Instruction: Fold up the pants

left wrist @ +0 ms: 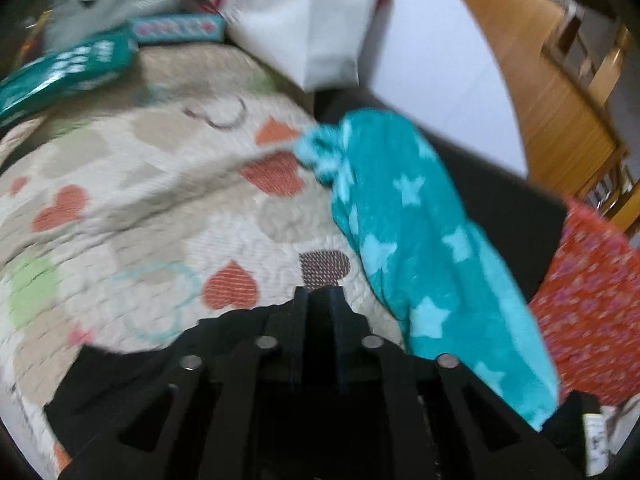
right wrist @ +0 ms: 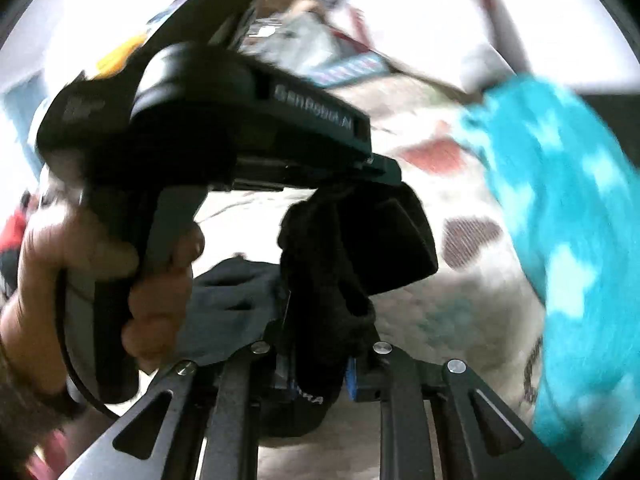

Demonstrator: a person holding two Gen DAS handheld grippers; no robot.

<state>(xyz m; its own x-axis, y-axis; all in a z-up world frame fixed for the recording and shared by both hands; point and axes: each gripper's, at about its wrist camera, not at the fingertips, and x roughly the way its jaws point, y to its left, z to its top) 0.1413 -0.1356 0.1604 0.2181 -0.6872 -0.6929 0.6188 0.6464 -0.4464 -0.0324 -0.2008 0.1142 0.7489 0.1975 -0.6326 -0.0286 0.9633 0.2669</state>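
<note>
Both grippers are clamping the black pants [right wrist: 320, 264] over the heart-print quilt [left wrist: 160, 208]: left gripper [left wrist: 319, 300] and right gripper [right wrist: 316, 360] fingers closed on fabric.

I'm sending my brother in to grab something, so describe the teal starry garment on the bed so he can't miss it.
Start at the quilt, cream with orange hearts, that covers the bed. Along its right-hand side in the left wrist view lies the teal garment, a long fleecy piece that runs to the quilt's edge. Its pale stars set it apart from the red patterned cloth beside it and the black pants.
</note>
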